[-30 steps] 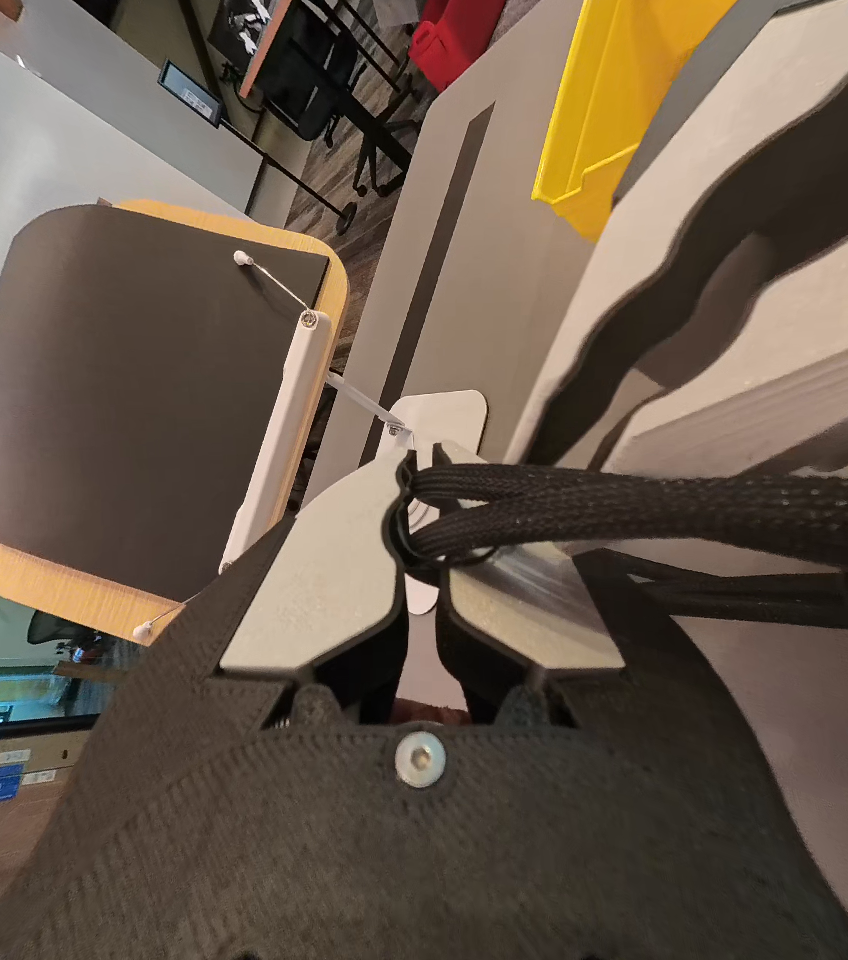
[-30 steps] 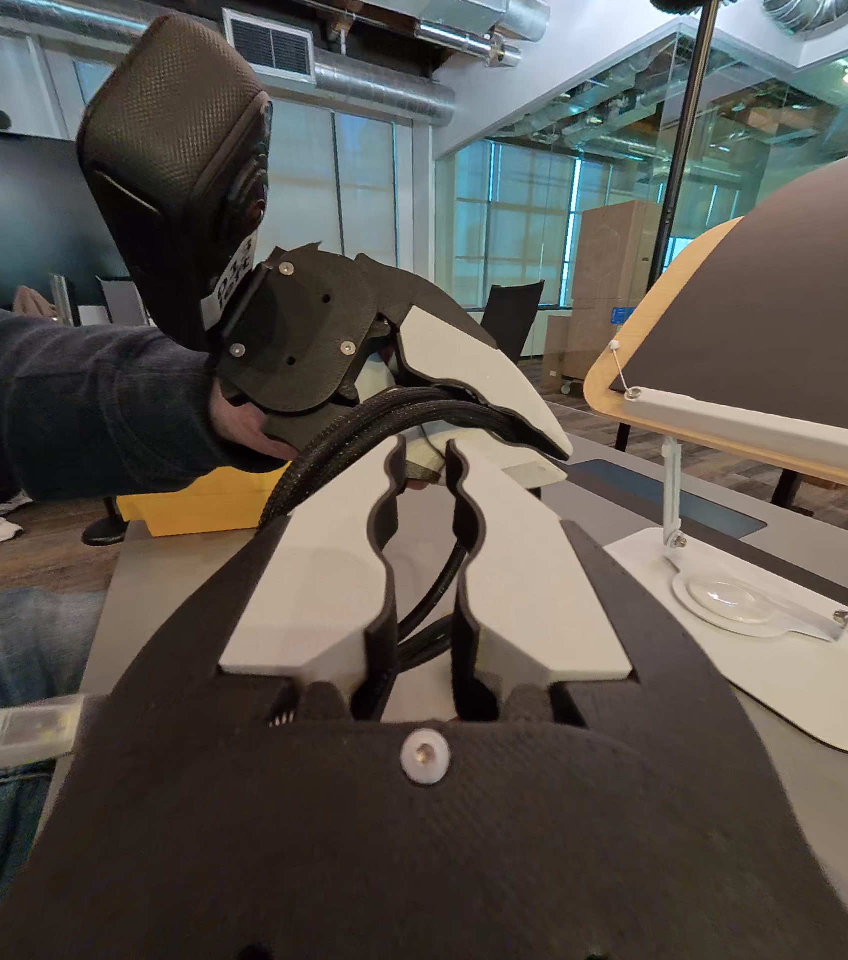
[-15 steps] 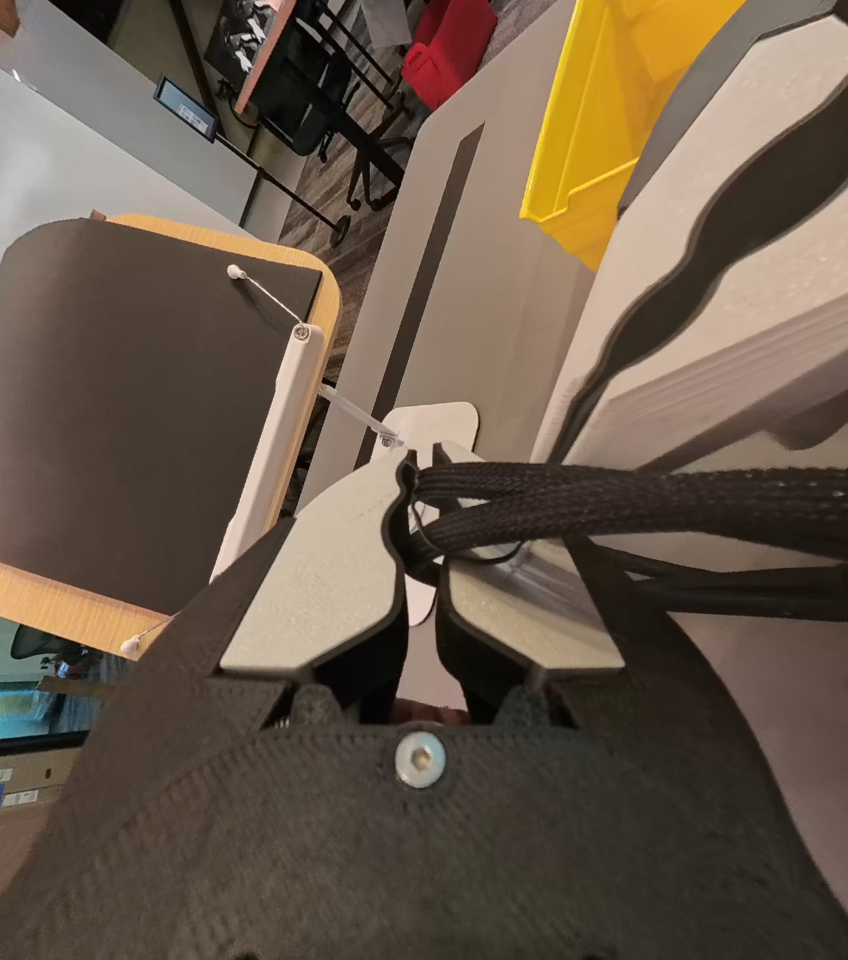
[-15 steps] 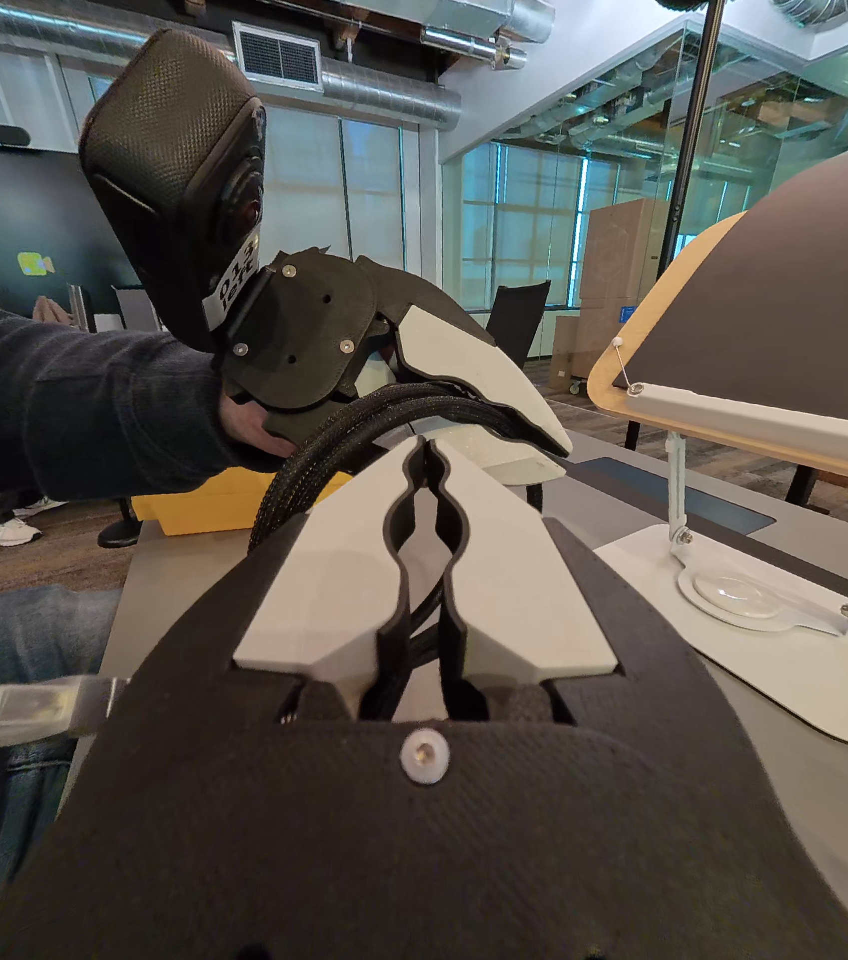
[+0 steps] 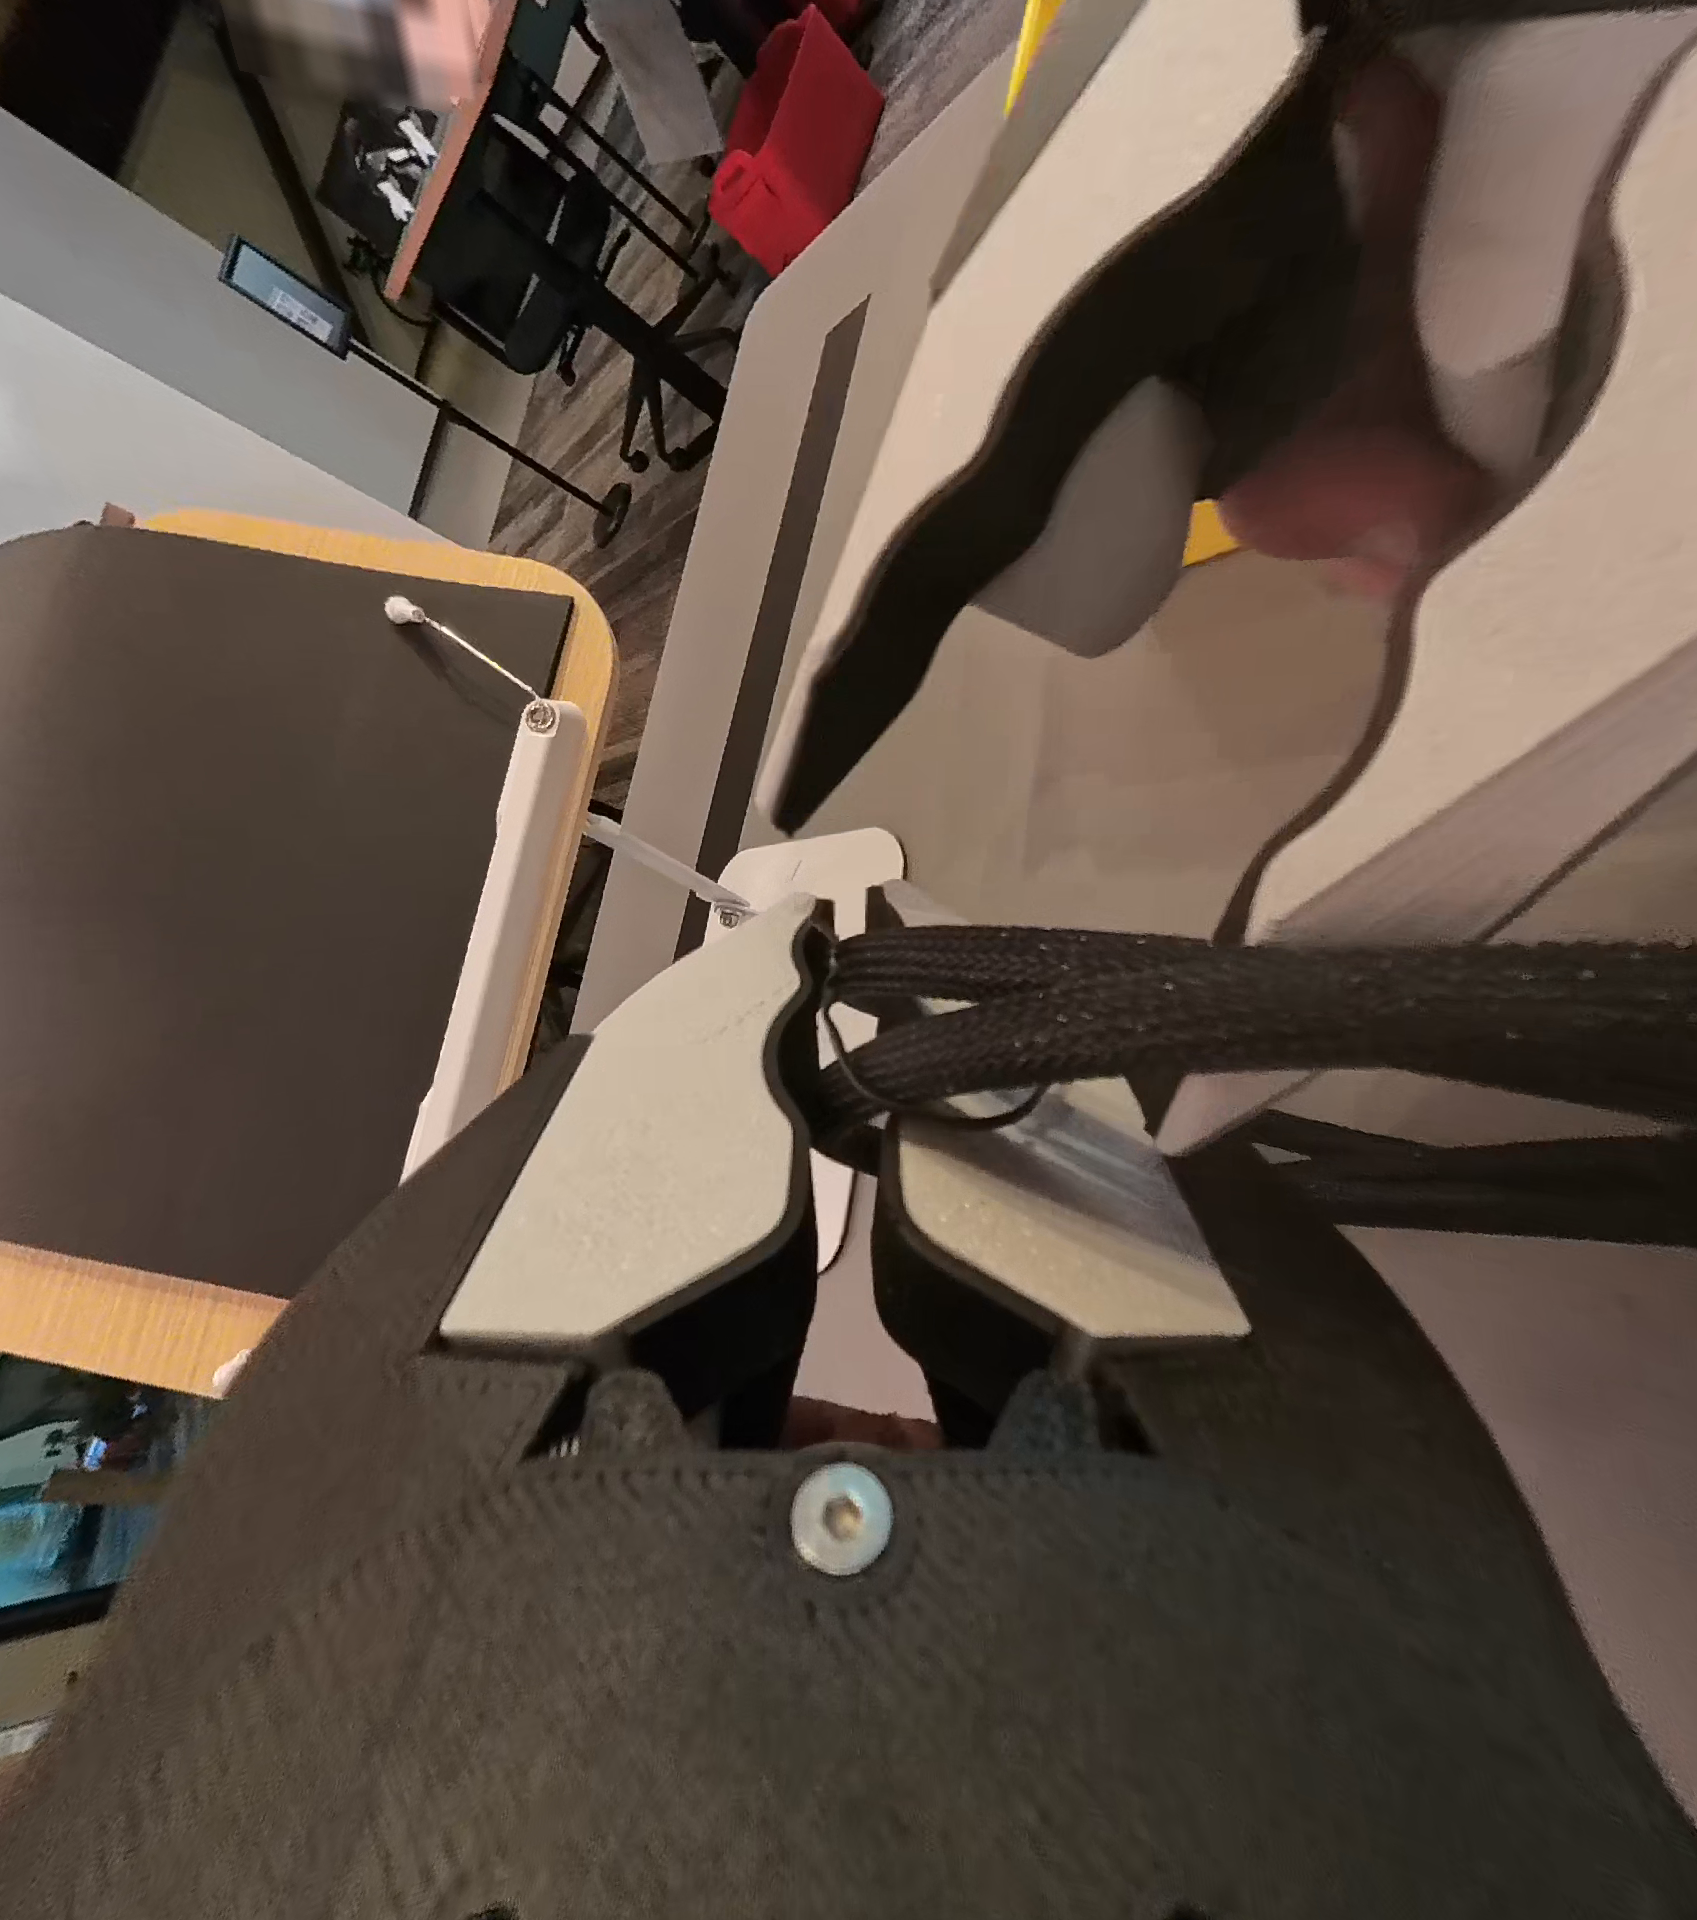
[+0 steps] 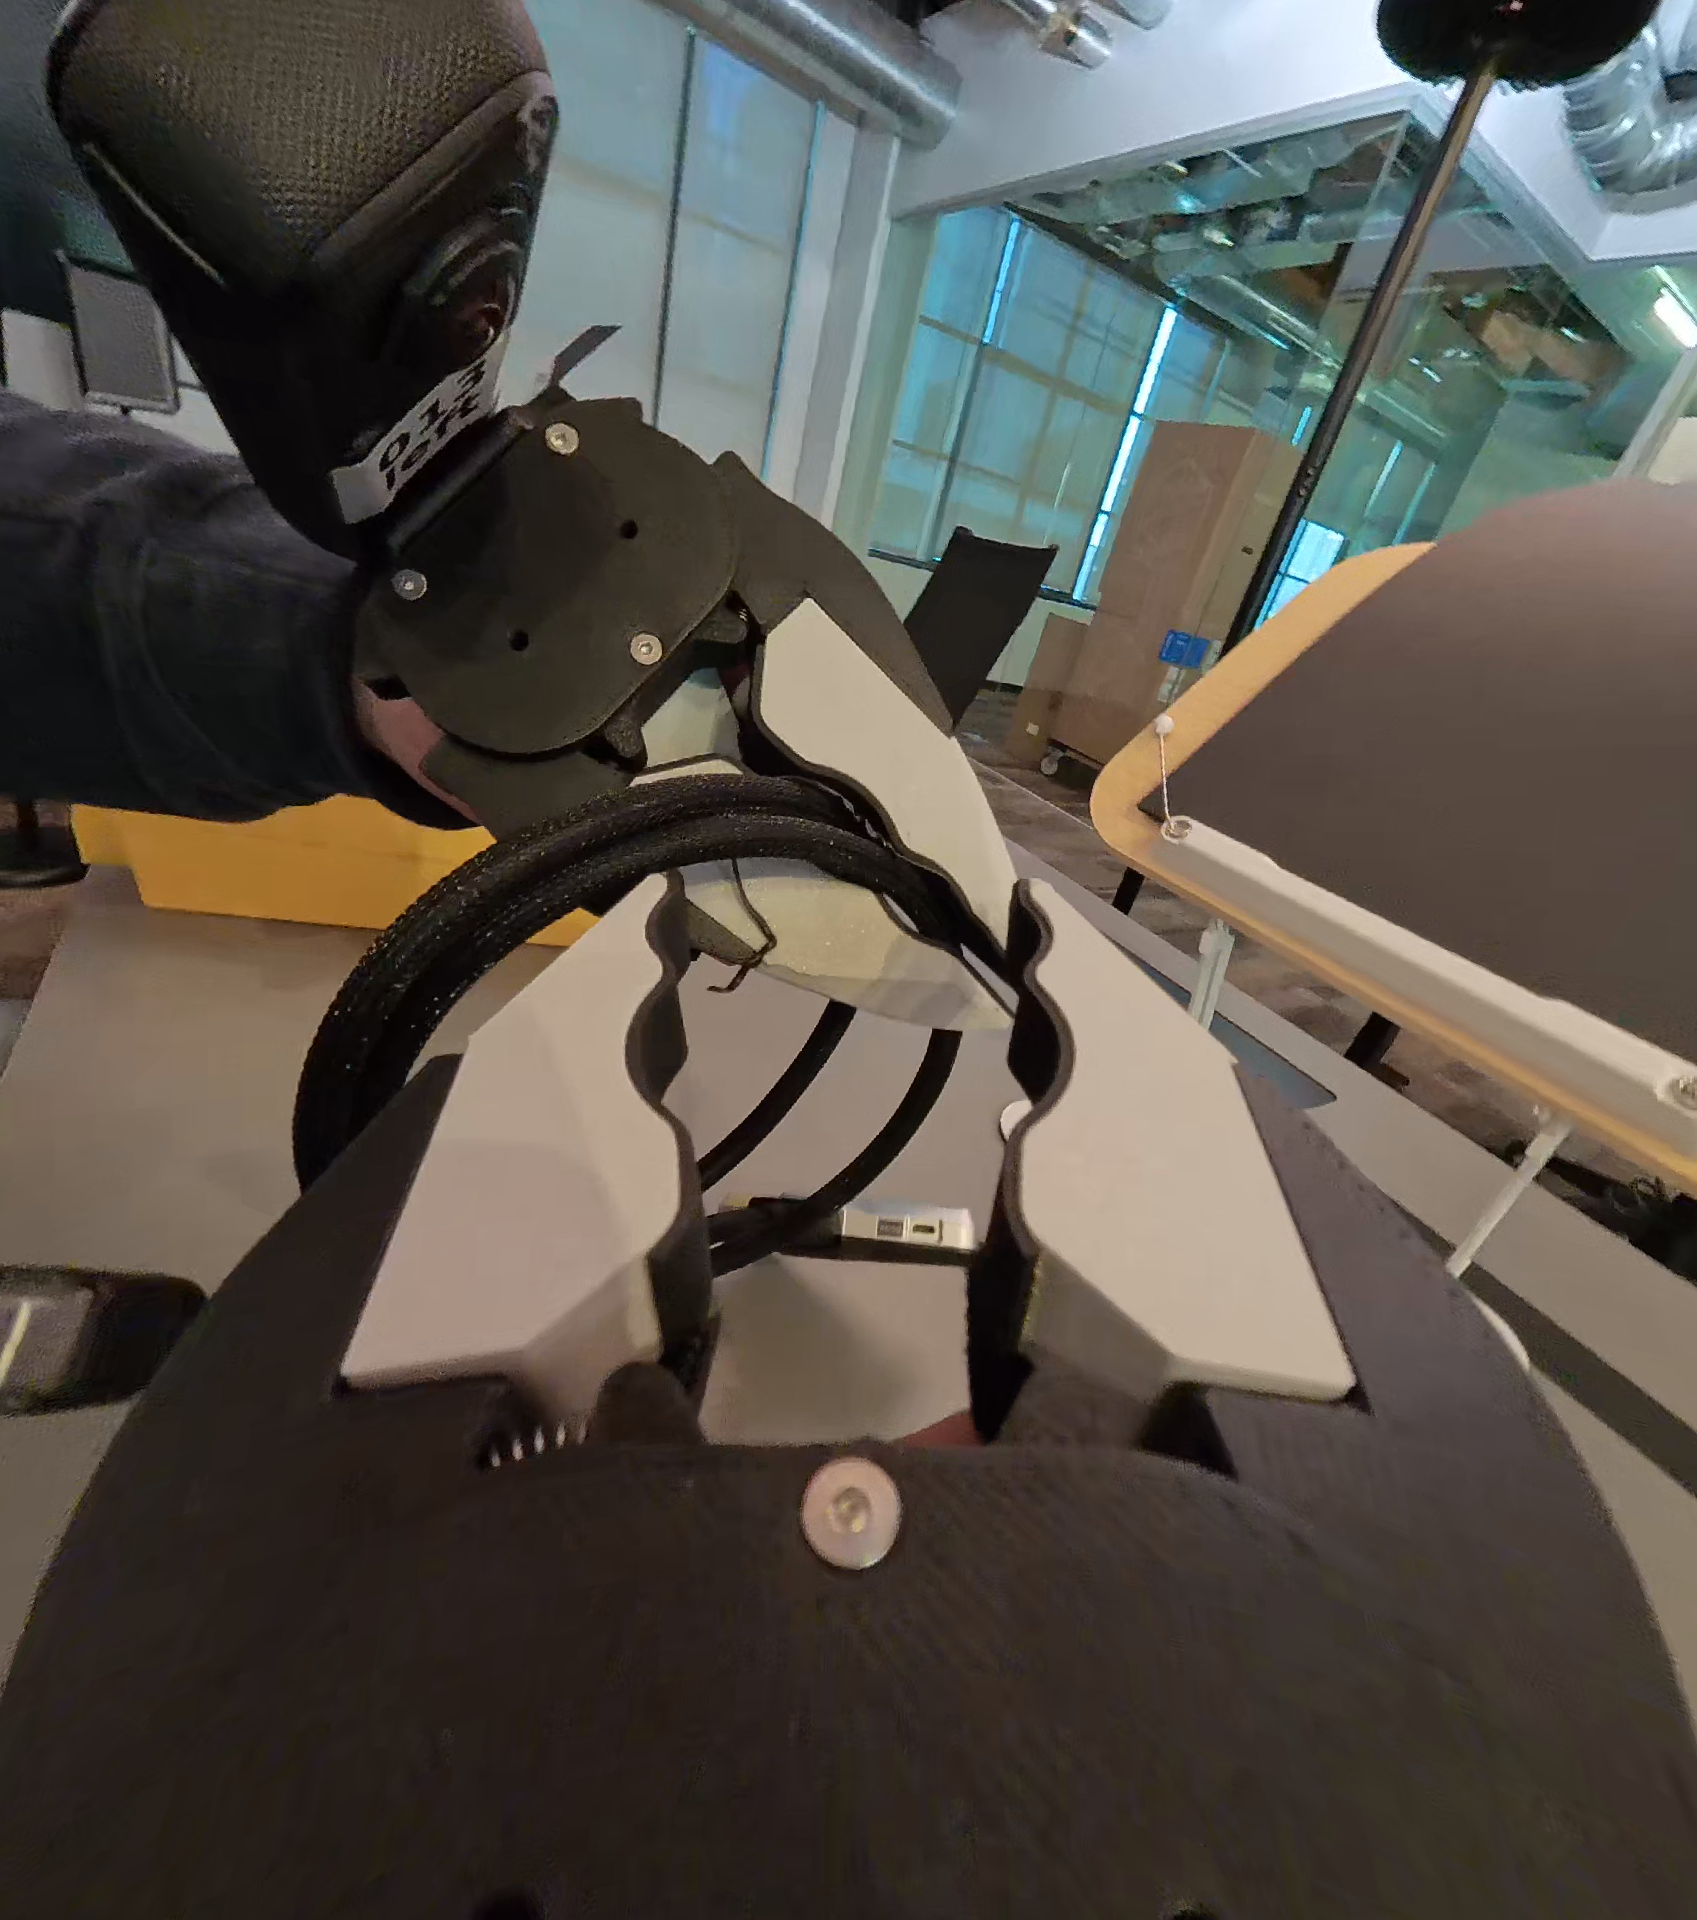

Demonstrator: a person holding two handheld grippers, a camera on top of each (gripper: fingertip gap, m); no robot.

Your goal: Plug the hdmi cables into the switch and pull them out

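Black braided HDMI cables (image 5: pixel 1291 997) run from the right into my left gripper (image 5: pixel 849 997), which is shut on them near its tips. In the right wrist view the cables (image 6: pixel 511 894) arch in a loop from the left gripper (image 6: pixel 969 966) down to a small silver switch (image 6: pixel 911 1231) on the grey table. My right gripper (image 6: pixel 844 914) is open wide and empty, its fingers either side of the switch and above it. In the left wrist view the right gripper (image 5: pixel 989 914) looms large just above the cables.
A curved black-and-wood board on a white stand (image 6: pixel 1550 779) fills the right side, with its white base (image 5: pixel 802 862) on the table (image 6: pixel 148 1039). A yellow bin (image 6: pixel 304 862) sits at the table's far left. A black striped strap (image 6: pixel 23 1340) lies at the left. The tips of one gripper are about 5 cm away from the tips of the other.
My right gripper closed half a second ago and has now opened wide, uncovering the switch. It also came closer to the left gripper. The left gripper kept its hold on the cables.
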